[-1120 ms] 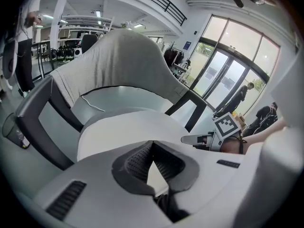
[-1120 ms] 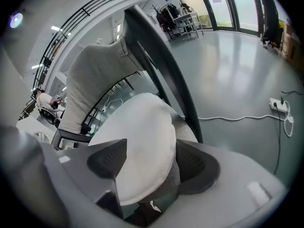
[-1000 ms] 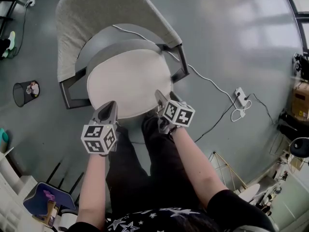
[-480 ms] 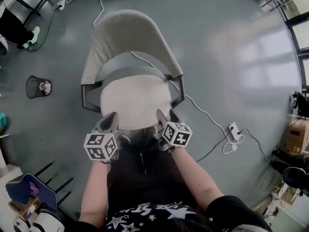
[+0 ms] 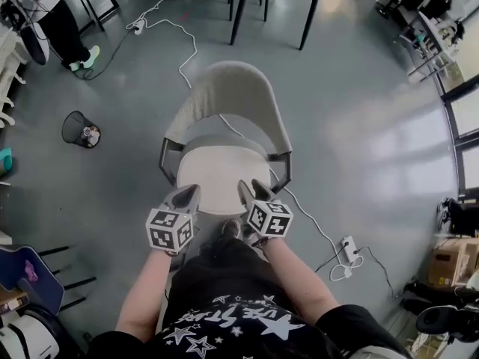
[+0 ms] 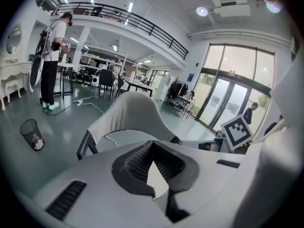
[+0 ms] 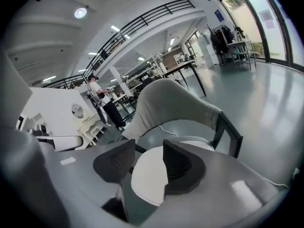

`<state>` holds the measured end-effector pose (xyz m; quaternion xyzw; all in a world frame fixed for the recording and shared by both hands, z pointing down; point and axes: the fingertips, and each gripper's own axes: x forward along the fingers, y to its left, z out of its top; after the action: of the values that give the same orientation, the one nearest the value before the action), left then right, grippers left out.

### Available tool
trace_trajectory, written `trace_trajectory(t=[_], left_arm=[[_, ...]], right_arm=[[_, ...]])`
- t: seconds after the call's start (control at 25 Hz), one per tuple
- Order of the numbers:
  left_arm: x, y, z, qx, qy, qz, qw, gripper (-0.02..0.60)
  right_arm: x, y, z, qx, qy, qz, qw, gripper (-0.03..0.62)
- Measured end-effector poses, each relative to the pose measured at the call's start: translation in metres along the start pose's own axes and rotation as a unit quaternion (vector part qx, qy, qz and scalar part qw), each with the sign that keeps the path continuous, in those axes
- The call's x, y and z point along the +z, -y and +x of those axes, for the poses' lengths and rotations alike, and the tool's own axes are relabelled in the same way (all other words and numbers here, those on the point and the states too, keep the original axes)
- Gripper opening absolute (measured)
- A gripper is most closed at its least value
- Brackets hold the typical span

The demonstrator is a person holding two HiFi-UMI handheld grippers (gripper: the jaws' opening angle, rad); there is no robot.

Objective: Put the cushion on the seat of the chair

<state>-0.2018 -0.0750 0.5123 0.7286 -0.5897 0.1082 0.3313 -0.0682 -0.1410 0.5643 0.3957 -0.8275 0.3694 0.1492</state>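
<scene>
Resting on seat of grey fabric chair [image 5: 228, 99] ahead: round off-white cushion [image 5: 218, 189]. Left tool [image 5: 191, 192] closed, empty; right tool [image 5: 252, 188] part-open, jaws have just been closing, nothing between (a snagged near edge could drag it off).

Round off-white cushion [image 5: 221, 188] flat on chair [image 5: 228, 99], chair upright, curved grey-beige back, dark frame

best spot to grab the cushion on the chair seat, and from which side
Take the cushion by its front rim, coming from the open front of the chair, jaws level, one above and one below. It lies flat as a thin disc, and the backrest and side frame likely block the other edges.
</scene>
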Motion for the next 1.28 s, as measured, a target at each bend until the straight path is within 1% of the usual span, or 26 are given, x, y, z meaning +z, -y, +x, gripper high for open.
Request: trace_trajectory(t=[0.04, 0.16, 0.28, 0.36, 0.4, 0.52, 0.64, 0.76, 0.88, 1.0, 1.12, 1.2, 1.28], left_arm=[[0.001, 0.001, -0.008, -0.001, 0.006, 0.002, 1.0000, 0.008], [0.005, 0.002, -0.038, 0.000, 0.029, -0.005, 0.9996, 0.008], [0.006, 0.012, -0.067, -0.008, 0.052, -0.005, 0.9986, 0.008], [0.005, 0.021, -0.084, -0.015, 0.063, 0.007, 0.9979, 0.008], [0.004, 0.024, -0.091, -0.018, 0.067, 0.014, 0.9975, 0.008], [0.003, 0.027, -0.106, -0.019, 0.083, 0.026, 0.9960, 0.008], [0.000, 0.028, -0.114, -0.024, 0.095, 0.029, 0.9948, 0.008], [-0.005, 0.027, -0.116, -0.022, 0.093, 0.031, 0.9949, 0.008], [-0.011, 0.031, -0.116, -0.019, 0.093, 0.014, 0.9954, 0.008], [-0.017, 0.039, -0.115, -0.015, 0.089, 0.017, 0.9958, 0.008], [-0.019, 0.038, -0.110, 0.008, 0.090, 0.010, 0.9958, 0.008], [-0.017, 0.036, -0.106, 0.030, 0.098, -0.006, 0.9948, 0.008], [-0.013, 0.040, -0.099, 0.052, 0.106, -0.021, 0.9928, 0.008]], right_arm=[[0.002, -0.012, -0.004, 0.006, 0.003, -0.011, 1.000, 0.176], [0.012, -0.043, -0.019, 0.024, 0.021, -0.030, 0.999, 0.124], [0.024, -0.062, -0.037, 0.044, 0.039, -0.028, 0.998, 0.051], [0.033, -0.068, -0.051, 0.049, 0.054, -0.020, 0.997, 0.009], [0.036, -0.071, -0.058, 0.051, 0.062, -0.017, 0.997, 0.003], [0.039, -0.083, -0.079, 0.058, 0.076, -0.028, 0.995, 0.003], [0.040, -0.098, -0.100, 0.074, 0.080, -0.075, 0.991, 0.003], [0.041, -0.102, -0.119, 0.077, 0.081, -0.112, 0.987, 0.003], [0.045, -0.089, -0.126, 0.067, 0.087, -0.101, 0.989, 0.003], [0.055, -0.079, -0.123, 0.065, 0.098, -0.084, 0.989, 0.003], [0.058, -0.082, -0.113, 0.089, 0.087, -0.102, 0.987, 0.003], [0.059, -0.082, -0.105, 0.113, 0.073, -0.124, 0.983, 0.003], [0.067, -0.079, -0.099, 0.143, 0.069, -0.134, 0.978, 0.003]])
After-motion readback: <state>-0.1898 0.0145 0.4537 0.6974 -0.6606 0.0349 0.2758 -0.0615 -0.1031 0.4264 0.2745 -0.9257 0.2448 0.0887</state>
